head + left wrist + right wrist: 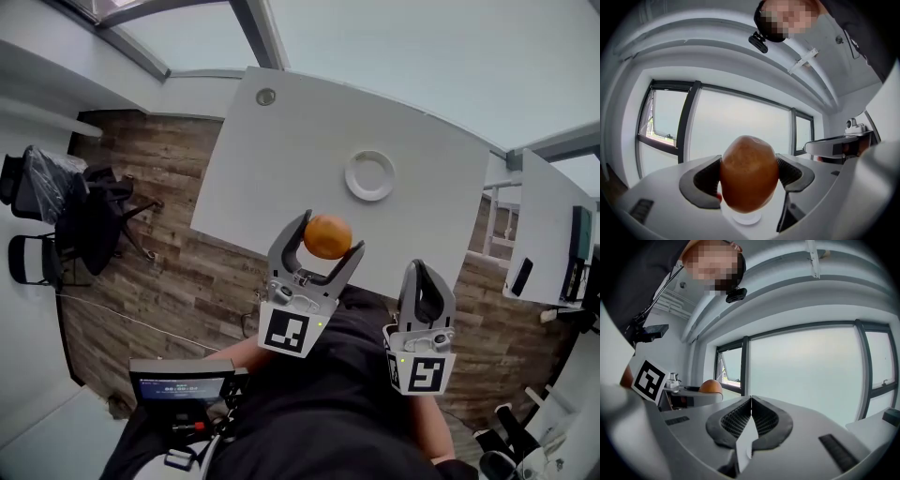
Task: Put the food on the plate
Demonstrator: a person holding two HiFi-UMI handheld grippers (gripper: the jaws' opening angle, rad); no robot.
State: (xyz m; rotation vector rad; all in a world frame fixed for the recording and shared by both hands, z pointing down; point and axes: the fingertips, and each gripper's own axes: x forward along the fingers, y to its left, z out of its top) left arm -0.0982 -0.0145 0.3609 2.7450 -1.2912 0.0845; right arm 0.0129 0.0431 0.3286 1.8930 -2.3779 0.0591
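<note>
While the left gripper pinches an orange fruit near the plate on the table, the right gripper has its jaws pressed together.

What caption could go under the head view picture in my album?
Left gripper holds an orange away from the white plate; right gripper is shut and empty.

Black office chairs stand on the wood-plank floor beside the white table.
</note>
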